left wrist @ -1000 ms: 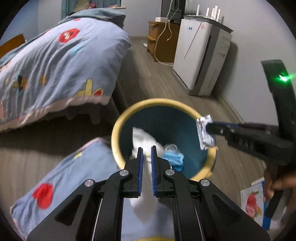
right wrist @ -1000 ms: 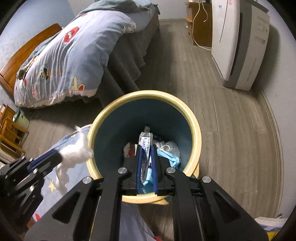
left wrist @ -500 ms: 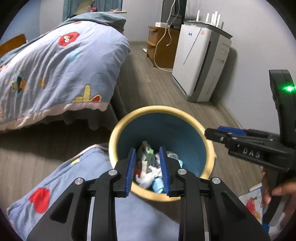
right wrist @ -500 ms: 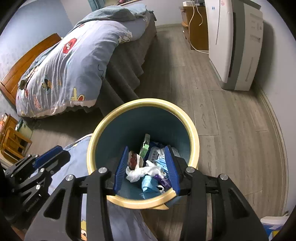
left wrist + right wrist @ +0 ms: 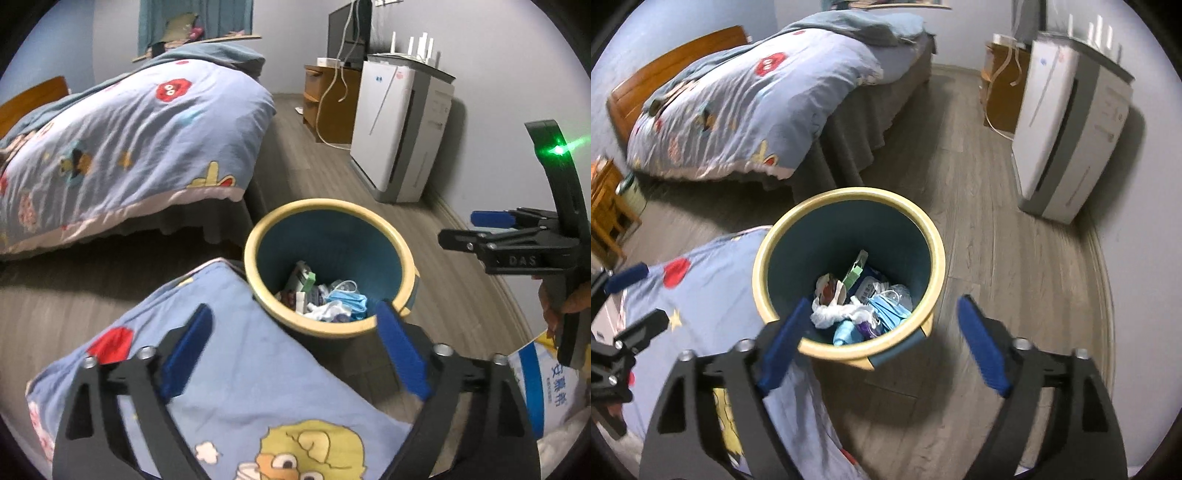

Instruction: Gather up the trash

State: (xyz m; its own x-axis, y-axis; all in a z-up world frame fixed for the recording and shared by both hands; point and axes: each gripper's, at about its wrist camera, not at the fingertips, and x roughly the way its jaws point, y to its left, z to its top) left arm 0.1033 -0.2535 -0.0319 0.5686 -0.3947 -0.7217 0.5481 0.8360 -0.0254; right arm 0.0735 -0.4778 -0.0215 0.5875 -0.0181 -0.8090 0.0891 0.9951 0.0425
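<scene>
A round bin [image 5: 255,236] [image 5: 938,243], yellow-rimmed and blue inside, stands on the wood floor. Inside lie a white tissue wad [image 5: 834,313], a blue face mask [image 5: 890,310] [image 5: 349,299], a green carton [image 5: 855,273] and wrappers. My left gripper [image 5: 291,341] hovers above the bin's near rim, jaws still opening, nothing between them. My right gripper [image 5: 879,332] is over the bin's near edge, jaws likewise opening and empty. In the left wrist view the right gripper [image 5: 469,230] shows at the right, held by a hand [image 5: 565,299].
A bed with a blue cartoon quilt [image 5: 122,147] lies to the left, and a second quilt [image 5: 229,376] spreads beside the bin. A white air purifier [image 5: 1067,122] and a wooden cabinet [image 5: 328,99] stand along the right wall. A white and blue bag [image 5: 543,387] lies at the lower right.
Both grippers let go: the white tissue left the left jaws and the wrapper left the right jaws, both now in the bin. Both jaws spread wide and both grippers drew back and up.
</scene>
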